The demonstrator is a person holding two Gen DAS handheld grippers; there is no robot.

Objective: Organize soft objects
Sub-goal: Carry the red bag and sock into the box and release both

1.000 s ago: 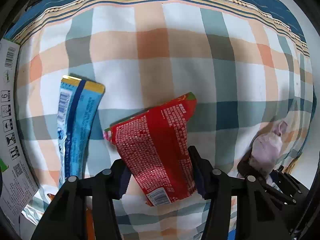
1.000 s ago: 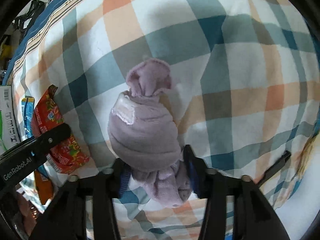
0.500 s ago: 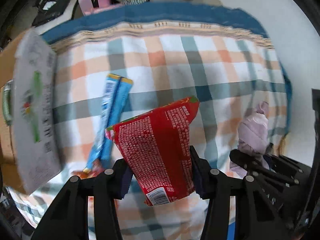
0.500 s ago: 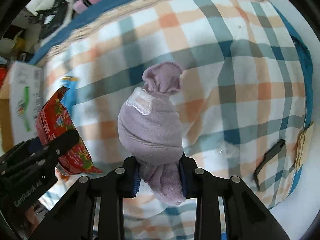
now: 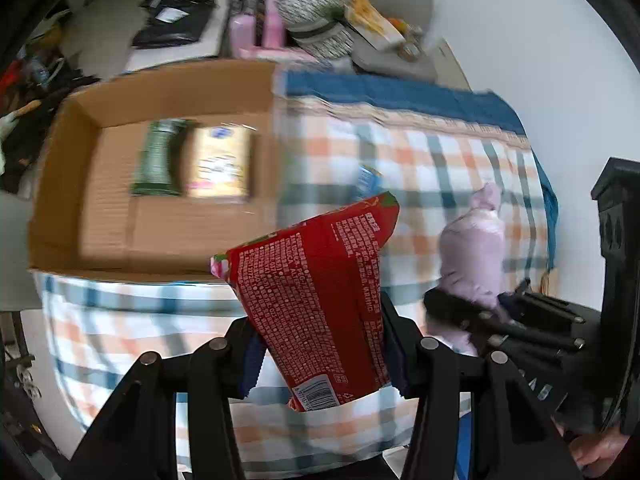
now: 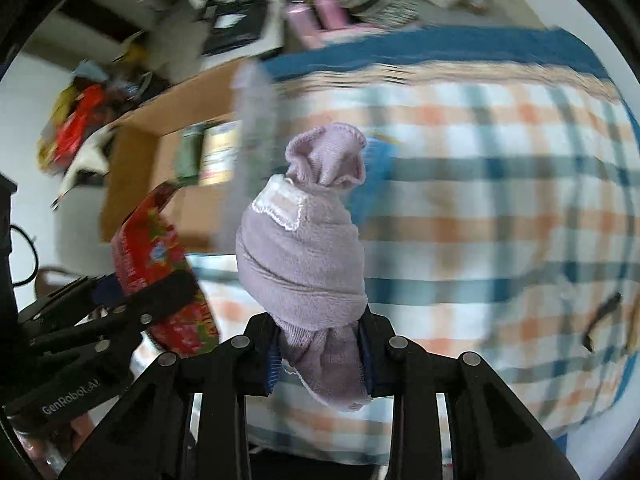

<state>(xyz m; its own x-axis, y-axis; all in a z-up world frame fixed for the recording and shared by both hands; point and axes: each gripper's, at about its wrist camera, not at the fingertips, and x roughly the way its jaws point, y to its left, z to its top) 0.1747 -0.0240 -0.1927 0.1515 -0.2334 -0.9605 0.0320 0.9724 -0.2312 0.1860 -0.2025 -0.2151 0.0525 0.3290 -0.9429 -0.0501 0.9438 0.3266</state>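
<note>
Above the checked cloth [image 5: 440,168], left hand-held gripper [image 5: 320,354] pinching a red snack bag [image 5: 316,292] by its lower end, fingers [image 5: 394,344] pressed to both sides. Bag standing up and leaning a little, top corner pointing up and right, barcode at the bottom. Lifted clear of the cloth.

Just to the right, right hand-held gripper [image 6: 320,356] squeezed tight on a rolled purple sock [image 6: 304,248], fingers [image 6: 370,354] close together round its thin lower end. Round part of the sock standing up above the fingers, ruffled cuff on top, small white patch on one side. Also held up off the cloth.

Side by side, both grippers near each other; from the right view, the left one and its red bag low on the left [image 6: 160,256]; from the left view, the purple sock on the right [image 5: 474,256].

Behind and to the left, an open cardboard box [image 5: 168,92] sitting on the cloth. Inside on its floor, a dark green packet [image 5: 160,164] and a yellow packet [image 5: 220,166], lying flat, just beside each other. Blurry.

Past the red bag, a bit of a blue packet [image 5: 366,178] lying on the cloth.
</note>
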